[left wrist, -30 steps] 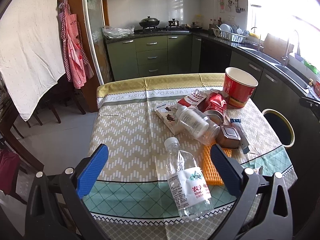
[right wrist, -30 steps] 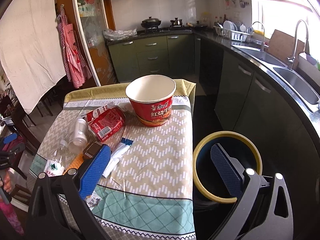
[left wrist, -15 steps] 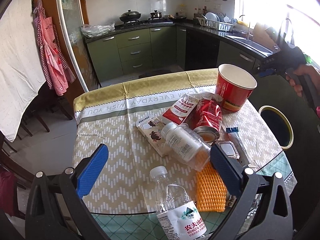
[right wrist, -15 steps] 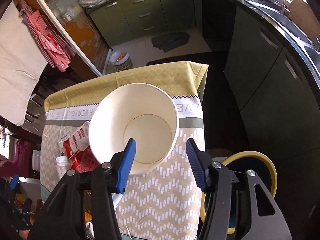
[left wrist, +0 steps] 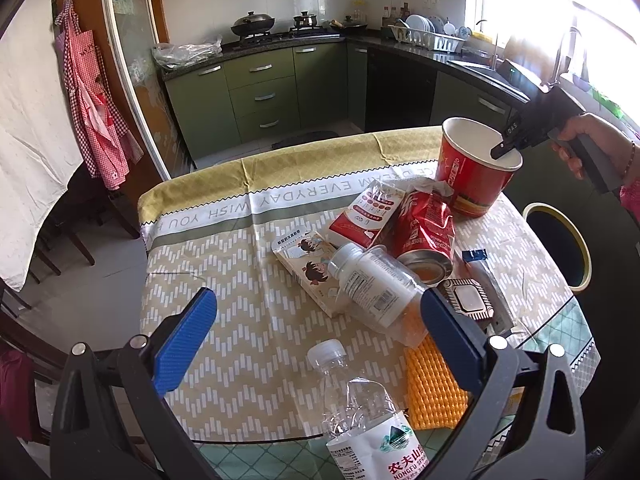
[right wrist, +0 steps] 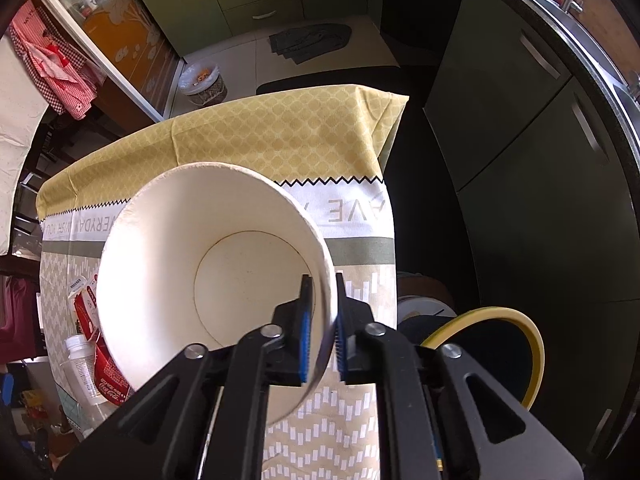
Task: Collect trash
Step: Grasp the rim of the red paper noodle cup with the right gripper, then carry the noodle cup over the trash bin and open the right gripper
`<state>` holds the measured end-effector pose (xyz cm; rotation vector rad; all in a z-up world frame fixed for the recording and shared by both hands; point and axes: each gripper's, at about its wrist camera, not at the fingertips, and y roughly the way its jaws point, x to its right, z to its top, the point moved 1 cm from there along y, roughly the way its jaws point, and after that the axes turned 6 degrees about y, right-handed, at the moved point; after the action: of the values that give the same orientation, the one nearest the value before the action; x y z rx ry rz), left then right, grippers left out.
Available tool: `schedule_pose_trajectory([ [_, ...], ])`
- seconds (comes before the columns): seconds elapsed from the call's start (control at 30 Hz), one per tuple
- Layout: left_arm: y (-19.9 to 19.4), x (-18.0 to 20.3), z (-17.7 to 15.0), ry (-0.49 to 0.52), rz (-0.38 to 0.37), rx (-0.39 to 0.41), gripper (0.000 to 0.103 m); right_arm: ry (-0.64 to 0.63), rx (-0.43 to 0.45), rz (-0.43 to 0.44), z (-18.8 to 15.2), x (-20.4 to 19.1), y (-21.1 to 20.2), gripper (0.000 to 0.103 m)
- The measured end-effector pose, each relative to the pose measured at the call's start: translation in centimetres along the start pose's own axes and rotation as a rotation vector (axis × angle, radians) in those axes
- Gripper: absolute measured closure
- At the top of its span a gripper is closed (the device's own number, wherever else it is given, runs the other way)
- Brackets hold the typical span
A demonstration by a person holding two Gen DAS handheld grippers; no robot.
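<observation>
My right gripper (right wrist: 321, 328) is shut on the rim of a red paper noodle cup (right wrist: 192, 264), one finger inside and one outside; the left wrist view shows it (left wrist: 506, 145) at the cup (left wrist: 472, 176) on the table's far right. My left gripper (left wrist: 316, 332) is open and empty above the table's near side. Under it lie a clear water bottle (left wrist: 360, 412), a white-capped plastic jar (left wrist: 376, 284), a crushed red can (left wrist: 424, 232), a red-white carton (left wrist: 368, 212), a small cartoon carton (left wrist: 312, 264) and orange foam netting (left wrist: 432, 392).
A yellow-rimmed bin (left wrist: 560, 248) stands on the floor right of the table (left wrist: 224, 248); it also shows in the right wrist view (right wrist: 500, 344). A small square packet (left wrist: 468, 296) and a wrapper (left wrist: 480, 268) lie near the right edge. Green kitchen cabinets (left wrist: 260, 92) stand behind.
My right gripper has moved down onto the cup's near-right rim and closed on it. My left gripper has stayed open, with its view shifted slightly over the table.
</observation>
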<state>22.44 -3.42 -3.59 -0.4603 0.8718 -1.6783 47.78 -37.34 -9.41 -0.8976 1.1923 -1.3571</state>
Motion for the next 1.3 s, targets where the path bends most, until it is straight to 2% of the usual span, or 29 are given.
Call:
schedule_pose_trajectory([
  [0.23,-0.7,-0.3,-0.2,-0.006,0.007,0.008,0.006,0.017,0.013,0.019,-0.1,0.2,-0.6,0.097],
  [0.43,-2.0,-0.2,-0.1,0.012,0.022,0.026,0.006,0.025,0.063,0.066,-0.9,1.3,-4.7,0.098],
  [0.6,-2.2,0.4,0.5,0.024,0.004,0.022,0.006,0.074,0.101,0.078,-3.3,6.0,-8.8,0.098],
  [0.77,-1.6,1.5,1.6,0.035,-0.016,0.011,0.006,0.185,0.101,0.049,-6.7,14.0,-10.1,0.097],
  [0.87,-1.2,2.3,2.1,0.035,-0.034,0.004,0.006,0.251,0.072,0.041,-8.9,18.7,-8.6,0.097],
  [1.0,-0.6,3.6,2.8,0.051,-0.041,-0.007,0.006,0.306,0.019,0.028,-11.1,22.7,-4.7,0.097],
  [1.23,-0.3,5.5,3.8,0.099,-0.029,-0.029,0.006,0.361,-0.064,0.025,-12.0,26.1,2.7,0.097],
  [1.3,-0.1,5.7,4.0,0.104,-0.027,-0.035,0.006,0.365,-0.081,0.025,-11.9,26.5,4.2,0.094],
])
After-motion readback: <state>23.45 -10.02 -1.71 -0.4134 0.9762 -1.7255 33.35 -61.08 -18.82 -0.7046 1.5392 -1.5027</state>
